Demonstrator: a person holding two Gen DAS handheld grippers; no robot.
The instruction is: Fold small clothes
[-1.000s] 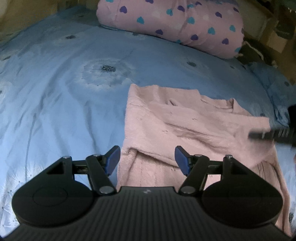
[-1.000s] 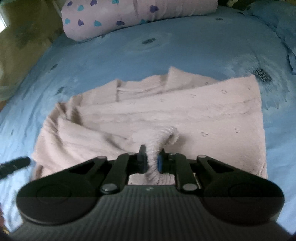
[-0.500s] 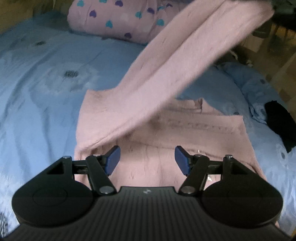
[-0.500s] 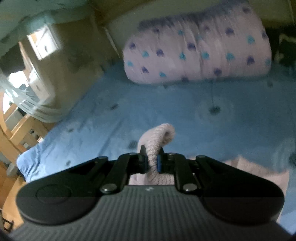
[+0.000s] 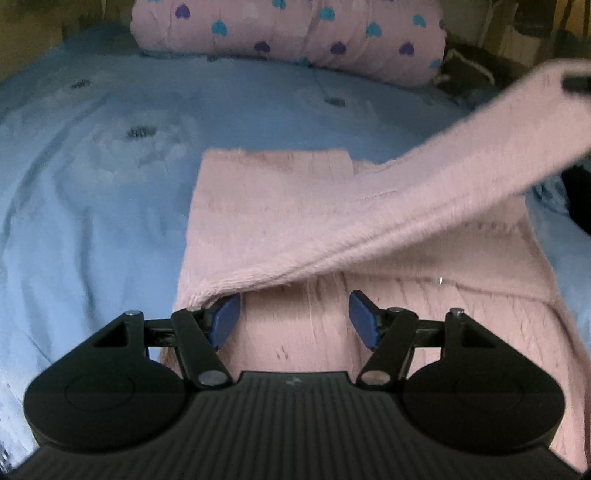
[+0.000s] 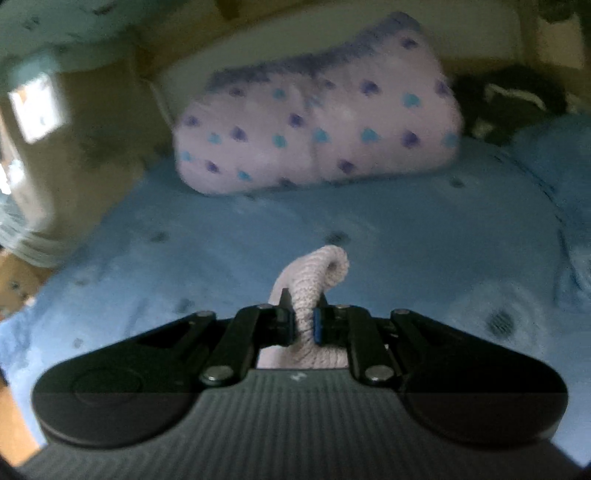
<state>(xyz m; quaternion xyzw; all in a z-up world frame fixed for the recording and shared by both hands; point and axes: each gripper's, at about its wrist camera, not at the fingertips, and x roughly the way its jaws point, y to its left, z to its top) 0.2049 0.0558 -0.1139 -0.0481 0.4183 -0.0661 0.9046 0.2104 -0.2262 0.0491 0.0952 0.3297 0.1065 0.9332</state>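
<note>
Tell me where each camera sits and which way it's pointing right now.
Left wrist: on the open left tool, low over the pink sweater on the blue bedsheet, facing the heart-print pillow; the right tool's tip shows.
Right wrist: on the right tool, raised, facing the same pillow; its fingers pinch the sleeve cuff.
Shared: sleeve, pillow, bedsheet.

Left gripper (image 5: 294,317) — black linkage arms, blue pads, silver screws, ribbed housing; right gripper (image 6: 303,325) — same.
</note>
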